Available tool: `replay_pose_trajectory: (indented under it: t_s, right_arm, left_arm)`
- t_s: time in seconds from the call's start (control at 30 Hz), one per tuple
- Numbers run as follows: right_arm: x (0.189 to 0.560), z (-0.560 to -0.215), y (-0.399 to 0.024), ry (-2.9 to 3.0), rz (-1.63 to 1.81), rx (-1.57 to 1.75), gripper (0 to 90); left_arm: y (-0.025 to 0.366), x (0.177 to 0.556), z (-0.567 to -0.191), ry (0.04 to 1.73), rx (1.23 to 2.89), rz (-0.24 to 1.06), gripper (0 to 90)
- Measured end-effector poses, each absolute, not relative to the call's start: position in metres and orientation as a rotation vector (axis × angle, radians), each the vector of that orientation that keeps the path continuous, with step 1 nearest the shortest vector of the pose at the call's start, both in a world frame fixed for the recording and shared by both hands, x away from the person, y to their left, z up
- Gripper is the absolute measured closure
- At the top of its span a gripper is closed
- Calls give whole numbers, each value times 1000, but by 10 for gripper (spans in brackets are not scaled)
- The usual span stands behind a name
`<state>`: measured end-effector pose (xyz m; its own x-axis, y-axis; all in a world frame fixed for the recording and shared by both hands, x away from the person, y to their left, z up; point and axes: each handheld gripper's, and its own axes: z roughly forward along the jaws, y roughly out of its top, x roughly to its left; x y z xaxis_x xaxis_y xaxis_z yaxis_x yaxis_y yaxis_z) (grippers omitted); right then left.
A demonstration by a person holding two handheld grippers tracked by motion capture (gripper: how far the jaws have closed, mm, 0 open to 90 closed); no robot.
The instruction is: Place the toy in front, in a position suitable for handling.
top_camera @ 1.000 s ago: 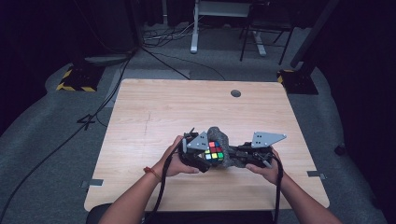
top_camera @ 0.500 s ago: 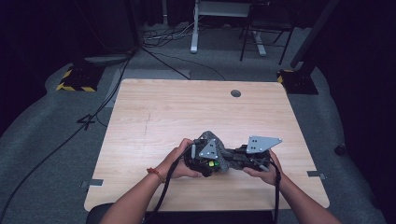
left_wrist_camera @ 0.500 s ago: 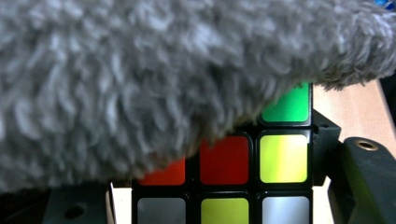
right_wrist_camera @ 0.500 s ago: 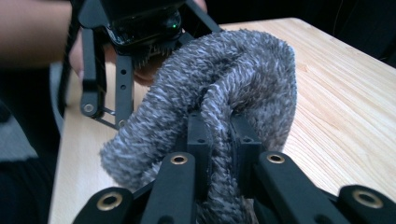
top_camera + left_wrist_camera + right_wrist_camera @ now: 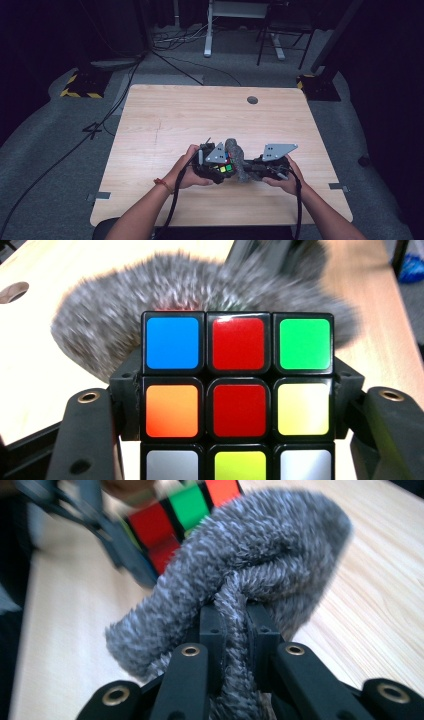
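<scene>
Cube (image 5: 238,390) clamped between left tongs (image 5: 235,405), coloured face toward that camera; grey fuzzy cloth (image 5: 240,580) pinched tight in right tongs (image 5: 235,630), pressed against cube's far side, both held low over tabletop (image 5: 165,120) between the two hands. Risks, as judged: cloth fibres snagging a layer seam; hard rubbing twisting cube out of its side-on grip; thin pinch letting cloth slide free.

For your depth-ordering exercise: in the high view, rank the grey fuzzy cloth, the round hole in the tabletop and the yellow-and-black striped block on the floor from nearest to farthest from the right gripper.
1. Grey fuzzy cloth, clamped in the right gripper.
2. Round hole, at the table's far edge.
3. Yellow-and-black striped block, on the floor, far left.
</scene>
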<state>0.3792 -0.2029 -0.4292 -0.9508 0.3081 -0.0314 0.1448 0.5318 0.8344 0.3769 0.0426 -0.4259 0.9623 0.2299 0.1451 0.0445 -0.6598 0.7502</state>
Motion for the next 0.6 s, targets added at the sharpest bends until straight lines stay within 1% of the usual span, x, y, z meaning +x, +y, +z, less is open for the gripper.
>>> replay_pose_trajectory:
  t_s: [0.07, 0.2, 0.37, 0.43, 0.6]
  right_arm:
    - [371, -421, -200, 2563, 1468, 339, 816]
    - [363, -413, -197, 2506, 1463, 302, 815]
    - [377, -425, -200, 2551, 1384, 422, 815]
    - [382, -433, -201, 2590, 1323, 435, 816]
    - [378, -428, -200, 2598, 1377, 400, 816]
  left_arm:
    - [40, 376, -427, 174, 2289, 281, 337]
    - [35, 373, -428, 154, 2304, 287, 338]
    - [39, 370, -421, 144, 2290, 322, 337]
    - [44, 372, -419, 170, 2266, 311, 337]
    - [48, 374, -417, 179, 2250, 305, 337]
